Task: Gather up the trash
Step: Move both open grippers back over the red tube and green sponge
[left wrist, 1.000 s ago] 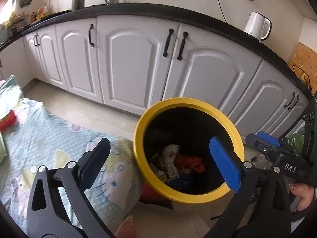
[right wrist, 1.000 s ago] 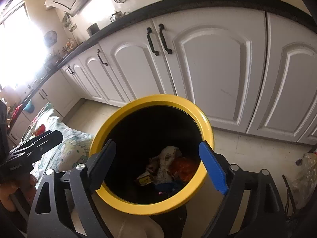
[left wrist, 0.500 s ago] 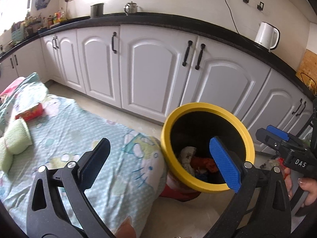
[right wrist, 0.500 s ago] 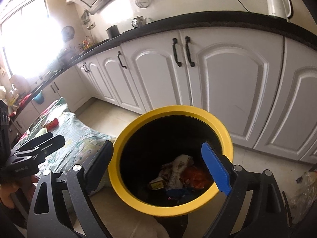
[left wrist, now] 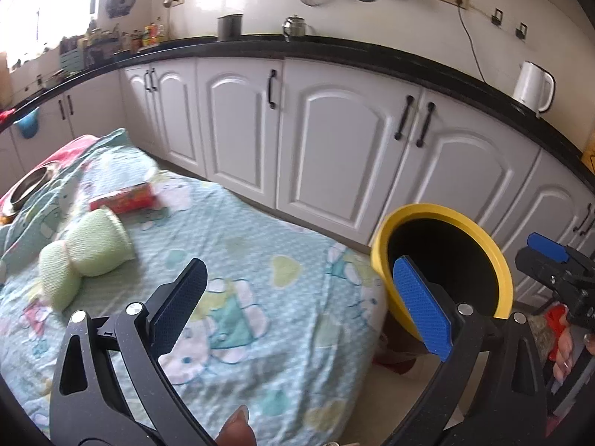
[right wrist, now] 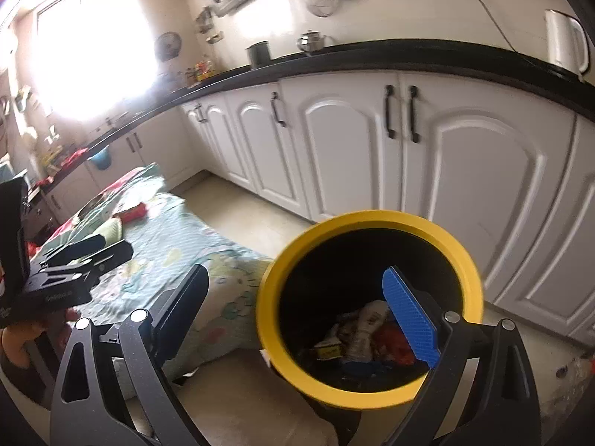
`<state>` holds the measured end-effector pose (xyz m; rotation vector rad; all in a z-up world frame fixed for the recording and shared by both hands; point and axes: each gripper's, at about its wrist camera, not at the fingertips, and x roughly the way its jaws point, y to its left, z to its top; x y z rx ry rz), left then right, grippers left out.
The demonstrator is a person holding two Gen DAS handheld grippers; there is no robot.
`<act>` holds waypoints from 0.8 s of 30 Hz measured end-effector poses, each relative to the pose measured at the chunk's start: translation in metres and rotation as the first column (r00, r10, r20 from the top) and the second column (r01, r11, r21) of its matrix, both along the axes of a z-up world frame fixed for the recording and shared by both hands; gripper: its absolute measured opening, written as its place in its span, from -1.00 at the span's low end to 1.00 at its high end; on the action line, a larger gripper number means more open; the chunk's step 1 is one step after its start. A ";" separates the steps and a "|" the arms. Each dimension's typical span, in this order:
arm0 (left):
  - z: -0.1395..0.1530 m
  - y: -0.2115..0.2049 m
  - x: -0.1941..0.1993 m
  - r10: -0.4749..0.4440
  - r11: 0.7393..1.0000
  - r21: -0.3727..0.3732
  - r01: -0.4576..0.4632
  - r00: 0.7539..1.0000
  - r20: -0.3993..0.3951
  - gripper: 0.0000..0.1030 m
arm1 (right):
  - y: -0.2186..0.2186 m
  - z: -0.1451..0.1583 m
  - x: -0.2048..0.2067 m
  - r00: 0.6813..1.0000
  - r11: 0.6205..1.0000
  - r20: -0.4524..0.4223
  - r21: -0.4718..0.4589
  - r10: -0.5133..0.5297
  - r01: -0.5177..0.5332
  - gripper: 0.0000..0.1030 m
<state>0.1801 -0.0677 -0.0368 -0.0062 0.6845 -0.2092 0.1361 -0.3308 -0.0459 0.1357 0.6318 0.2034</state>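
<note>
Two fisheye views, each mounted on a handheld gripper, looked forward along its own two fingers and tilted downward. The left wrist view sat above a table under a light blue patterned cloth (left wrist: 238, 245), close to its near edge, and faced a curved run of white kitchen cabinets (left wrist: 334, 156). The yellow-rimmed bin (left wrist: 438, 212) stood at its right, beside the table. The right wrist view hung nearer the yellow-rimmed bin (right wrist: 368, 219) and looked down into it, with the same cloth (right wrist: 163, 238) at its left. Both views shared the bin, the cloth, the white kitchen cabinets (right wrist: 334, 141) and the black countertop. Each view caught the other gripper at its edge.
</note>
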 end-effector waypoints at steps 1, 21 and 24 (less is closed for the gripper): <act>0.000 0.003 0.000 0.007 1.000 -0.001 -0.007 1.000 0.003 0.79 | 0.007 0.002 0.001 1.000 1.000 0.002 -0.006 0.016 -0.016 0.78; 0.001 0.086 -0.009 0.155 0.987 0.033 -0.156 0.987 0.029 0.79 | 0.086 0.015 0.014 0.977 0.977 -0.008 -0.023 0.211 -0.211 0.80; 0.001 0.104 -0.008 0.181 0.981 0.072 -0.183 0.983 0.032 0.79 | 0.100 0.017 0.021 0.969 0.969 -0.016 -0.017 0.247 -0.248 0.80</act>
